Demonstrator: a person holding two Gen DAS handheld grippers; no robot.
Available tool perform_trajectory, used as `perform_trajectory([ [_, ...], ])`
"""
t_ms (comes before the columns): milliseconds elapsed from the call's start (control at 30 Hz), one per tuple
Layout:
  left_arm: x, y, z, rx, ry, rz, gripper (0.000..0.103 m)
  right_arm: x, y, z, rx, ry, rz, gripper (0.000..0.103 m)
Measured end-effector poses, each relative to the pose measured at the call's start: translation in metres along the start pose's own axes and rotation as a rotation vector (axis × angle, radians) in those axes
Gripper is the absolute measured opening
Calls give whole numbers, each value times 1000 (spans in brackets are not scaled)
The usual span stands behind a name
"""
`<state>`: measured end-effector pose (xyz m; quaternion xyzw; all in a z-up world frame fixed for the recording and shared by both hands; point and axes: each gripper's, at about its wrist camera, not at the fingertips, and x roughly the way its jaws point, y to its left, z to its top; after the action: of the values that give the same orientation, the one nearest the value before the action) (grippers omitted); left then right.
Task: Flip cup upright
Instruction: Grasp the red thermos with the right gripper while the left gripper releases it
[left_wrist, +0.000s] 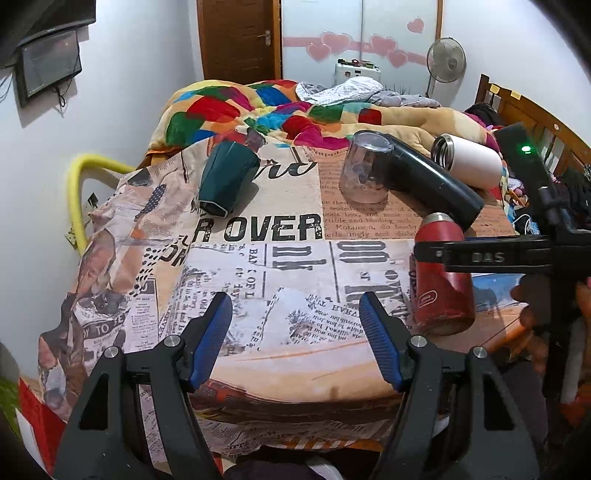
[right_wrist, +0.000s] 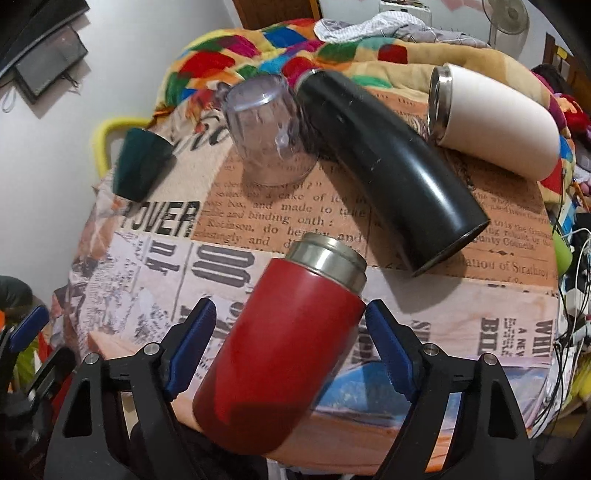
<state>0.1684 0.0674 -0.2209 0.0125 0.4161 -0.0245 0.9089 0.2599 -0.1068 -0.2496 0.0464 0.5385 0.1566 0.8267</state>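
A red cup (right_wrist: 280, 339) with a steel rim lies on its side on the newspaper-print table (right_wrist: 461, 314); it also shows in the left wrist view (left_wrist: 443, 280). My right gripper (right_wrist: 290, 317) is open, its blue pads either side of the red cup, apart from it. My left gripper (left_wrist: 295, 314) is open and empty above the table's near edge. A clear cup (right_wrist: 269, 136) stands upside down. A dark green cup (left_wrist: 227, 179) lies on its side at the left. A black flask (right_wrist: 388, 166) and a white flask (right_wrist: 495, 122) lie on their sides.
A bed with a colourful blanket (left_wrist: 258, 107) lies behind the table. A yellow chair frame (left_wrist: 79, 192) stands at the left. The right gripper's black body (left_wrist: 517, 254) crosses the left wrist view. Cables and clutter (right_wrist: 569, 295) sit at the right.
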Motion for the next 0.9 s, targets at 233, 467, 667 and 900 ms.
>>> perform_trajectory([
  [233, 0, -1, -6, 1, -9, -6, 70, 22, -2, 7, 43, 74, 54, 67],
  [467, -3, -6, -2, 1, -17, -19, 70, -5, 10, 6, -52, 5, 52, 61],
  [667, -7, -11, 4, -9, -27, -38, 75, -43, 18, 7, -127, -108, 27, 60],
  [900, -11, -14, 14, -24, -49, -37, 88, -64, 28, 25, -197, -204, -28, 59],
])
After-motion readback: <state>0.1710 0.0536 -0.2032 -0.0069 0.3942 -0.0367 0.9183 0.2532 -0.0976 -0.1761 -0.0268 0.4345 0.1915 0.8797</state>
